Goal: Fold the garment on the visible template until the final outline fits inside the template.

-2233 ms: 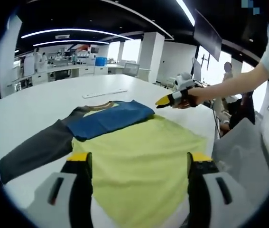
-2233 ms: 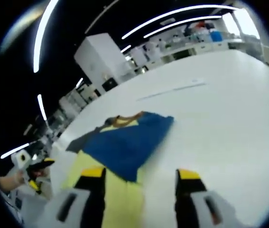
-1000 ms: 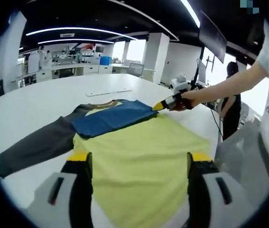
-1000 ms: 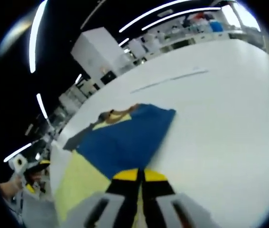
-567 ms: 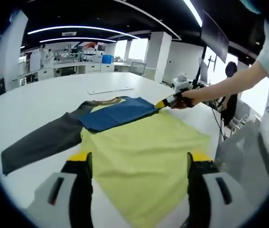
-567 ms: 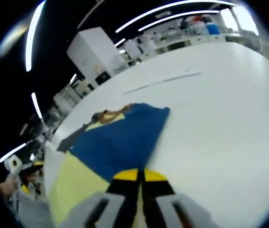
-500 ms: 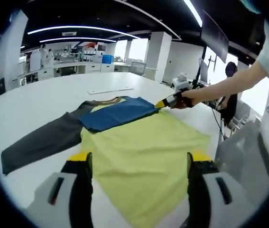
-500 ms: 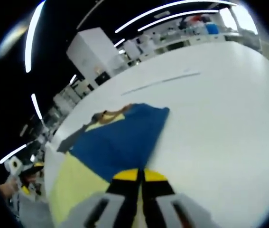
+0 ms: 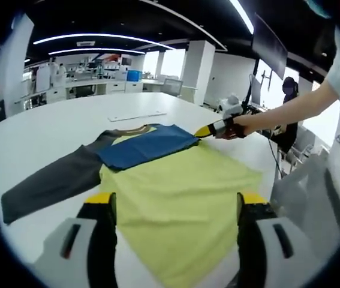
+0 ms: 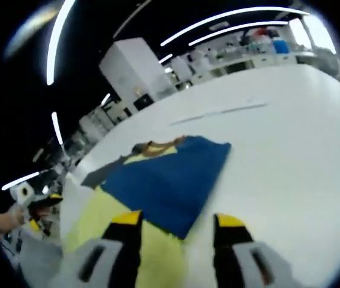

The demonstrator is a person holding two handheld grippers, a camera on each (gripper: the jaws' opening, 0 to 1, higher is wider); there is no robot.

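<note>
Yellow body of garment (image 9: 178, 210) runs under left gripper (image 9: 175, 207) jaws; near hem cut off by lower edge. Part of grey sleeve (image 9: 53, 183) tucked beneath folded blue sleeve (image 9: 149, 146). Right gripper view motion-blurred: garment edges soft, strip on table (image 10: 217, 113) too faint to identify. Template outline not discernible.

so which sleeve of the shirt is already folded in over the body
The blue sleeve: it lies across the yellow body below the collar. The grey sleeve is spread flat on the white table, stretching away from the body.
</note>
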